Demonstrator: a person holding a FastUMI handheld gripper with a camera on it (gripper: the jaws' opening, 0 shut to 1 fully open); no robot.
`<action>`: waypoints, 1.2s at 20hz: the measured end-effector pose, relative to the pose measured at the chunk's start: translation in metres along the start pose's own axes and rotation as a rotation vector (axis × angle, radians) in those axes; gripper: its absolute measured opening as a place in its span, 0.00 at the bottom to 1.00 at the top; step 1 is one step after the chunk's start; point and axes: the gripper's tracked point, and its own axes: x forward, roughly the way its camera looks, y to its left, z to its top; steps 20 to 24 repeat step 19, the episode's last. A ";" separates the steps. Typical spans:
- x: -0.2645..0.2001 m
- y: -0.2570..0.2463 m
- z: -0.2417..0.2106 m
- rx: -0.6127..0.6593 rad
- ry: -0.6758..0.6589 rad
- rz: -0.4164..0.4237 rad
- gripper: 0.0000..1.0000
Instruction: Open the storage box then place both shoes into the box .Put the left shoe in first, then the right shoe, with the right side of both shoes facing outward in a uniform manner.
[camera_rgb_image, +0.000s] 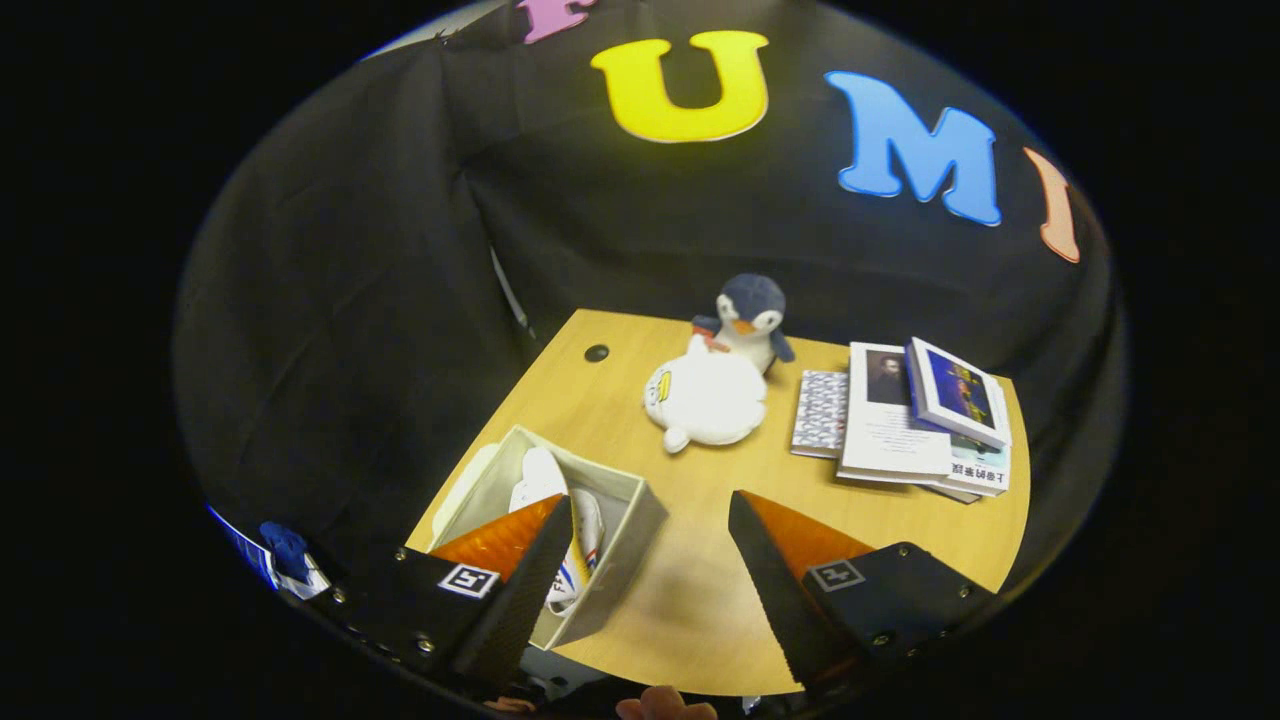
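Hovering high above the bench (700, 590), the hand-held gripper (650, 580) hung with fingers spread wide and empty, the open storage box (620, 540) holding a white shoe (585, 520) behind its left finger.

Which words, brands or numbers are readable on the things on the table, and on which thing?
No text can be quoted.
Books: cover and spine print too small to read.
Shoe in storage box: marks blurred.
Gripper, open and empty above the table: square code markers, no words.
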 end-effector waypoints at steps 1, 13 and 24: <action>-0.012 -0.018 0.012 0.021 -0.064 -0.034 0.97; -0.186 -0.127 0.101 0.076 -0.637 -0.319 0.96; -0.228 -0.128 0.090 0.052 -0.709 -0.368 0.96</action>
